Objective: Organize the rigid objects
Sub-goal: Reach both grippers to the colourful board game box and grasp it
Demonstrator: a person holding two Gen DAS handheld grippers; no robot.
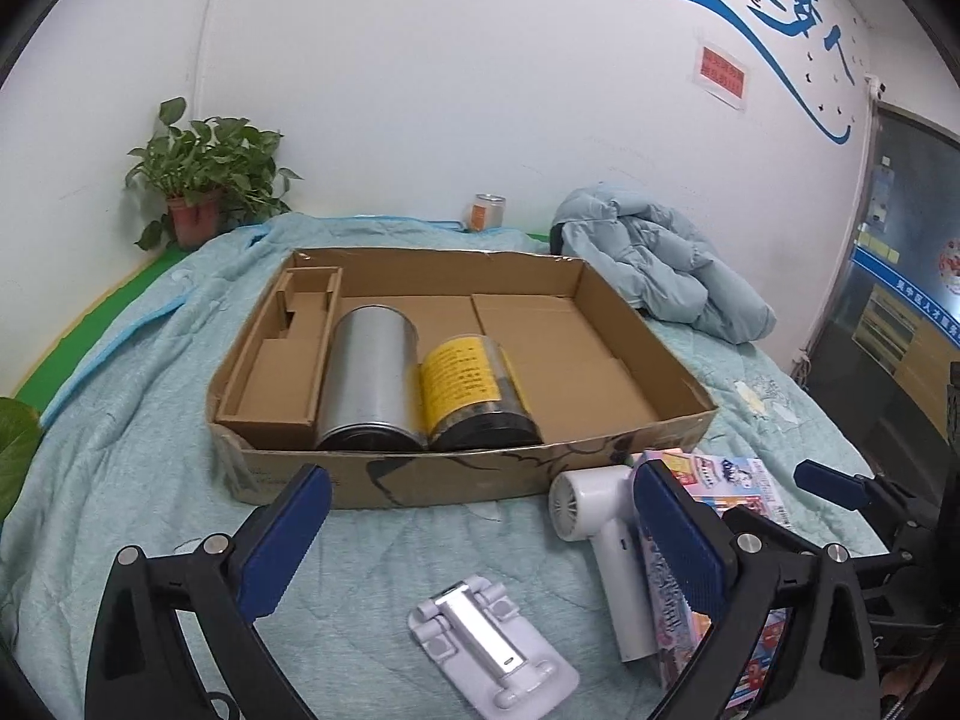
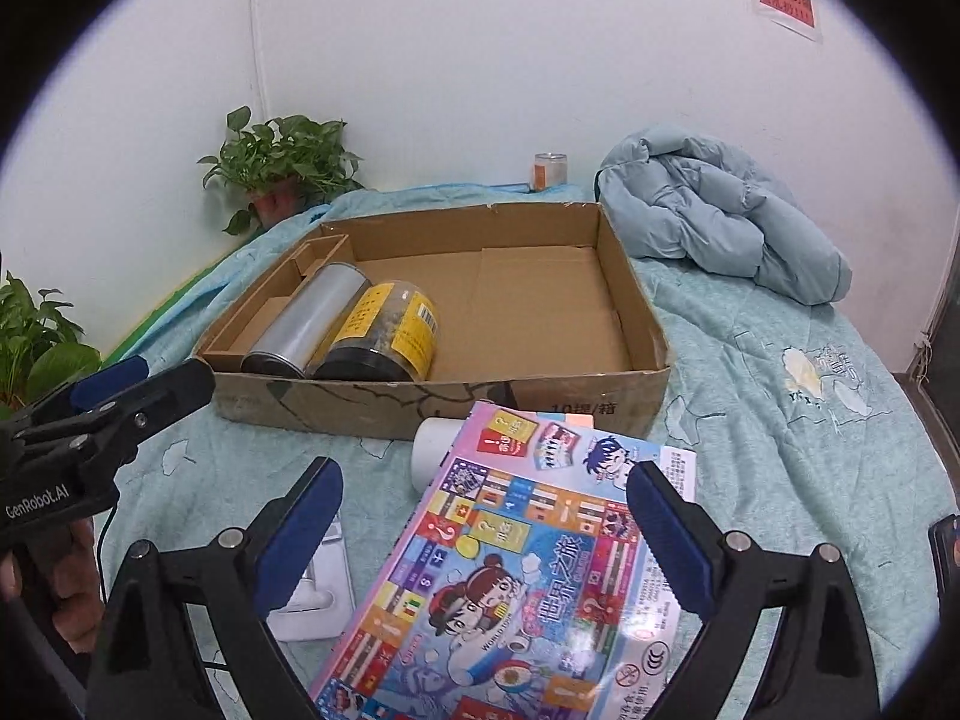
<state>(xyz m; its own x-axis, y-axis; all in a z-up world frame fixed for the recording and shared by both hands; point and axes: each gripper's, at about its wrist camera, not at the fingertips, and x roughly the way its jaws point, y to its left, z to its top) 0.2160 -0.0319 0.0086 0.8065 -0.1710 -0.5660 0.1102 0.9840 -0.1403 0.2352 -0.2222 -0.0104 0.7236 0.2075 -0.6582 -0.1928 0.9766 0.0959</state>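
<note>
Blue bedding [image 1: 120, 420] carries a box [image 1: 600, 468] with two cans [image 1: 369, 384]; both hand-held grippers [image 1: 480, 546] [image 2: 483, 540] gape wide, holding nothing.

Right half of the cardboard box [image 1: 600, 372] is bare floor, easy to drop into. Left side's blocked by the silver can [image 1: 369, 378], yellow-label jar [image 1: 474, 390] and cardboard insert [image 1: 282, 360].

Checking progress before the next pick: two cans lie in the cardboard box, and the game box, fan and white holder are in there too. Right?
Not quite. The silver can and yellow-labelled can do lie in the cardboard box, but the game box, fan and white holder are outside it, on the quilt in front, as the left wrist view shows.
</note>
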